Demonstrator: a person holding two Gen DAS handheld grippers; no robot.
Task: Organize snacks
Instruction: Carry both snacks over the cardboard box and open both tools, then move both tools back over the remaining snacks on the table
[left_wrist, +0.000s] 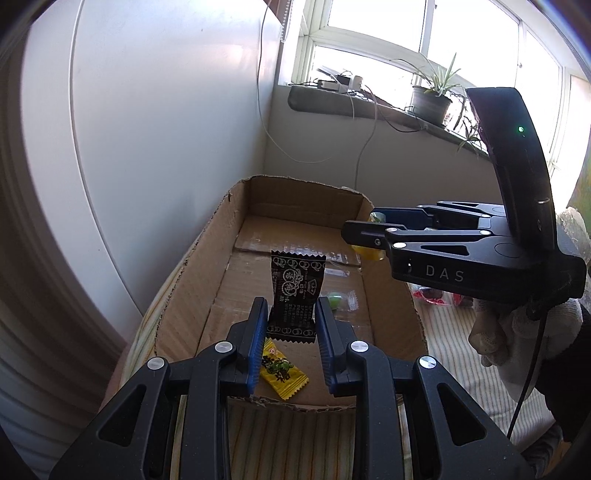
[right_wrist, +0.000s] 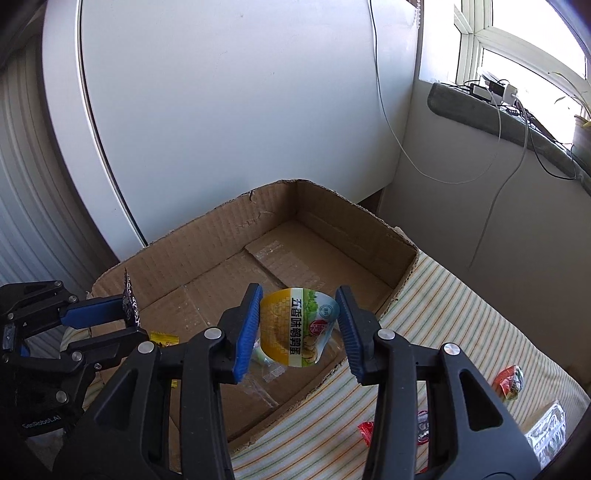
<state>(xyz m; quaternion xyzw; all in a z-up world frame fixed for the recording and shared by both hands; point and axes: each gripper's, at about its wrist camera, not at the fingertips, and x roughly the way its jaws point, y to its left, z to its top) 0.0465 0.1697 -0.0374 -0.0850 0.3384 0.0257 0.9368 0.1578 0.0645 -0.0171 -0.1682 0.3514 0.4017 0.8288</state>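
Striped cloth (right_wrist: 443, 332) with red snacks (right_wrist: 511, 382) only in right view; both hand-held grippers pinching packets.

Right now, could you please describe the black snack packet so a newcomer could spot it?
Find the open cardboard box on the striped cloth. Over its near end, the left claw pinches the black packet upright; the yellow packet lies flat below it.

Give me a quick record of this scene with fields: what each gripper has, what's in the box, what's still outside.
left gripper: shut on black packet, held above box
right gripper: yellow packet between its fingers, above box; grip unclear
box: cardboard, open top; holds small yellow candy and green candy
outside box: red packets on striped cloth
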